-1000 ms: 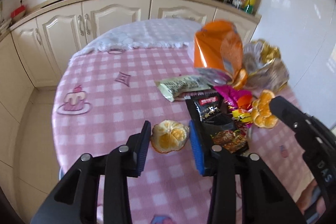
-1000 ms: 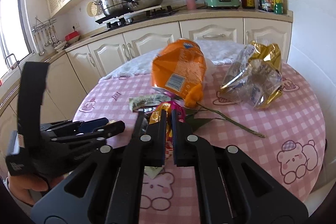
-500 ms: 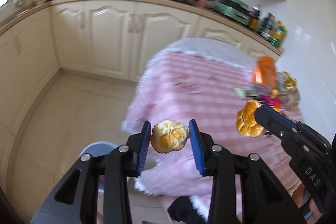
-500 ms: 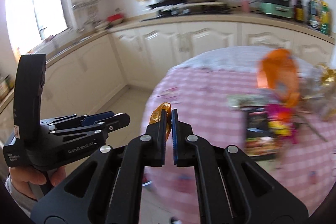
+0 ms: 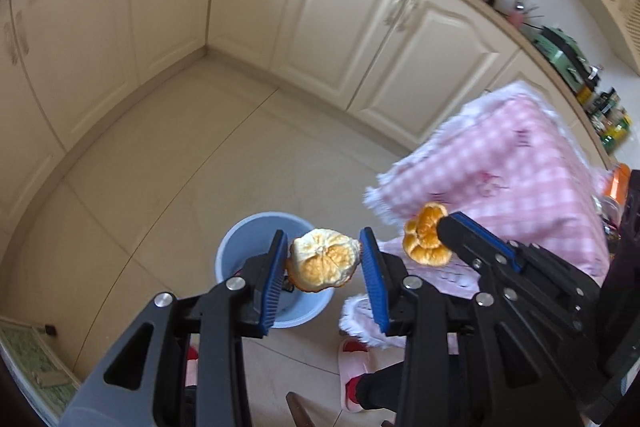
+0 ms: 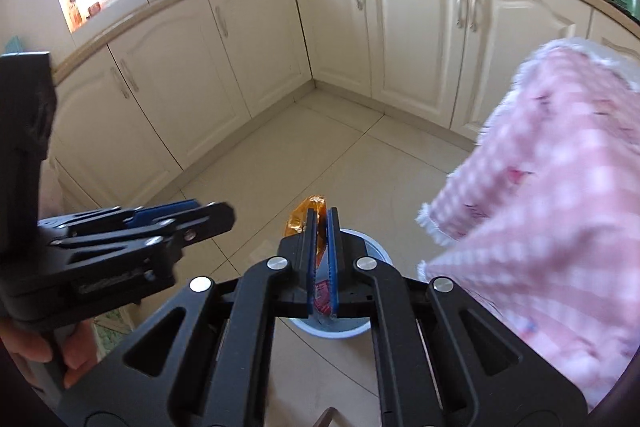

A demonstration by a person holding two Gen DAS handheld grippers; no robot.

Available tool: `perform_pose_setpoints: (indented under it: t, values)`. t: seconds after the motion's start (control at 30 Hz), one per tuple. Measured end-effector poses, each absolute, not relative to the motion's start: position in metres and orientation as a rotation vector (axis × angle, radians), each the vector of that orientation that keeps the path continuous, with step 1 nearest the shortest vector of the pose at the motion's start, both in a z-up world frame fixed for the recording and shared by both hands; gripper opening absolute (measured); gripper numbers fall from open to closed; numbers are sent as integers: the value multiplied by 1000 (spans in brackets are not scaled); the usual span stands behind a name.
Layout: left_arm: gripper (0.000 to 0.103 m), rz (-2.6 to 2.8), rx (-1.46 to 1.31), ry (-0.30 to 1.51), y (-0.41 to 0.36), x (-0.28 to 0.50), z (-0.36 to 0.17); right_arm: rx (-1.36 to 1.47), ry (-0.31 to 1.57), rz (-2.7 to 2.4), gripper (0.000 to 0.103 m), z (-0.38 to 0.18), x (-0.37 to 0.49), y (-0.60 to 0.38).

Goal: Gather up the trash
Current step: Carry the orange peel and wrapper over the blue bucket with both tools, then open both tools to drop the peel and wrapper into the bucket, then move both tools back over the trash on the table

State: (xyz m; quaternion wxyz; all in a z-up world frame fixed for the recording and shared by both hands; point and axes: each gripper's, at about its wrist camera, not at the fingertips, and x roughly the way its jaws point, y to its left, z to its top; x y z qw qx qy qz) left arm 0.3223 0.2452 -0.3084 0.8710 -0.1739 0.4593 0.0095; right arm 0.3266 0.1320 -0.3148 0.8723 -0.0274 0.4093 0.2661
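My left gripper (image 5: 323, 259) is shut on an orange peel (image 5: 324, 261) and holds it above a light blue bin (image 5: 240, 247) on the floor. My right gripper (image 6: 321, 227) is shut on orange peel, seen edge-on as a thin orange piece (image 6: 306, 218); in the left wrist view that peel (image 5: 426, 241) shows at the right gripper's tip, beside the bin. The bin (image 6: 376, 247) lies under the right gripper in the right wrist view. The left gripper (image 6: 200, 217) also shows at the left of the right wrist view.
A table with a pink checked cloth (image 5: 512, 167) (image 6: 560, 187) stands to the right. Cream cabinets (image 5: 340, 27) line the back and left walls. A pink slipper (image 5: 352, 359) is on the tiled floor (image 5: 180, 167) near the bin.
Both grippers have swung left and down from the table to over the floor bin, each still holding its peel. The tabletop trash has left the views.
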Motion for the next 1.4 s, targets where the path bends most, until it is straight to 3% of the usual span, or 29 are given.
perform_pose_setpoints:
  t: [0.17,0.27,0.4,0.43,0.53,0.9,1.03,1.4]
  values:
    - [36,30,-388,1007,254,336,-336,-18,937,544,7,-349,354,144]
    - [36,28,-394,1033,255,344,-350,-21,965,534,18,-361,360,144]
    - [36,28,-403,1073,253,354,-369,-38,985,501,22,-369,364,136]
    - [36,25,-405,1083,252,358,-375,-39,989,494,24,-371,364,134]
    - [36,18,-407,1108,247,365,-387,-30,993,478,47,-376,366,125]
    - [38,5,-422,1095,236,381,-389,-18,997,453,51,-377,365,105]
    - [52,31,-419,1080,236,379,-383,-9,989,449,51,-372,365,100]
    - [54,45,-418,1020,238,348,-343,-14,939,474,53,-337,341,96]
